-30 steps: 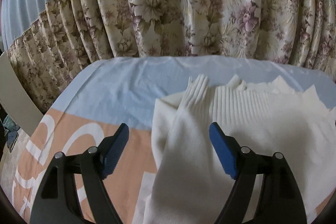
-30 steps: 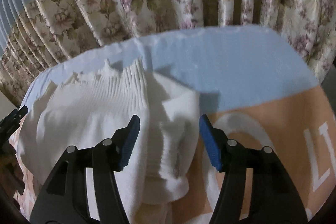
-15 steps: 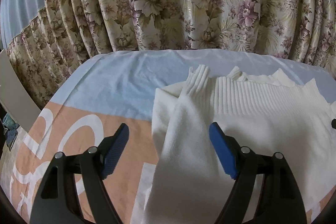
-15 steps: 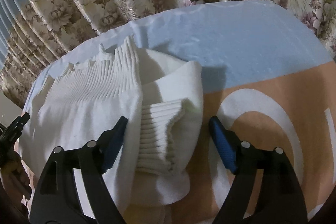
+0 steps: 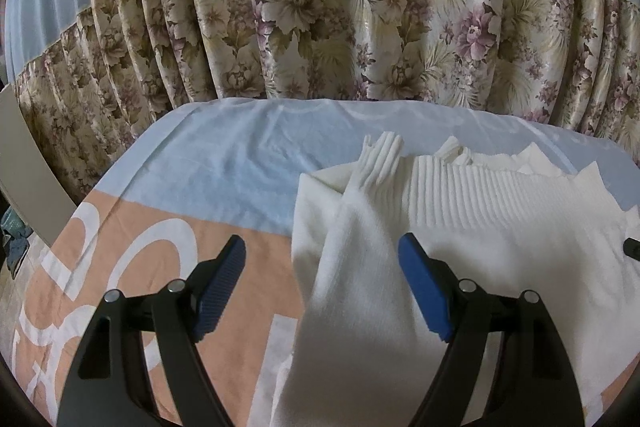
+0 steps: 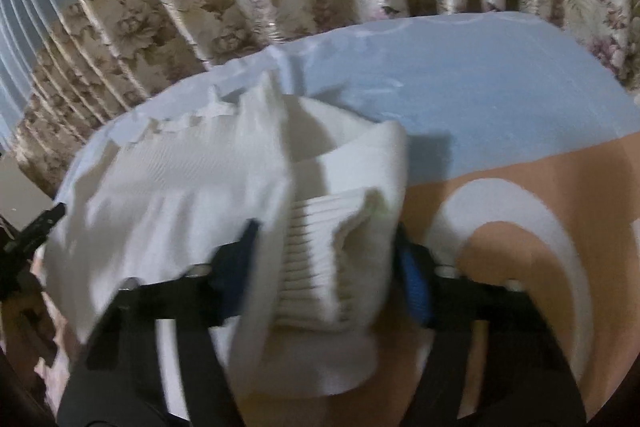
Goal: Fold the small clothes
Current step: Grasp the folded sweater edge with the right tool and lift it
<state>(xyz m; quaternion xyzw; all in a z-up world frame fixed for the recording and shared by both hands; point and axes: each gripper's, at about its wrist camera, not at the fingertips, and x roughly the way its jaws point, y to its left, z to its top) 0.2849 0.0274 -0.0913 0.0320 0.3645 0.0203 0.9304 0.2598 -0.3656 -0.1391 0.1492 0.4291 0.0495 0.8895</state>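
A white knitted sweater (image 5: 500, 227) lies on the bed sheet (image 5: 240, 163), its ribbed hem towards the curtain. In the left wrist view my left gripper (image 5: 320, 267) hangs open over the sweater's left sleeve (image 5: 356, 227), touching nothing. In the right wrist view the picture is blurred. My right gripper (image 6: 326, 259) is closing its jaws on the folded-over right sleeve with its ribbed cuff (image 6: 316, 247). Both blue pads (image 6: 412, 275) lie against the cloth, which fills the gap between them. The left gripper's tip (image 6: 40, 223) shows at the sweater's far edge.
A flowered curtain (image 5: 360, 7) hangs right behind the bed's far edge. The sheet is pale blue at the back and orange with large white letters (image 6: 520, 211) nearer me. A pale board (image 5: 28, 167) leans at the left.
The right gripper's jaws spread wide, then narrowed around the folded sleeve and cuff, and its view has gone blurry. The left gripper stays open in the same spot.
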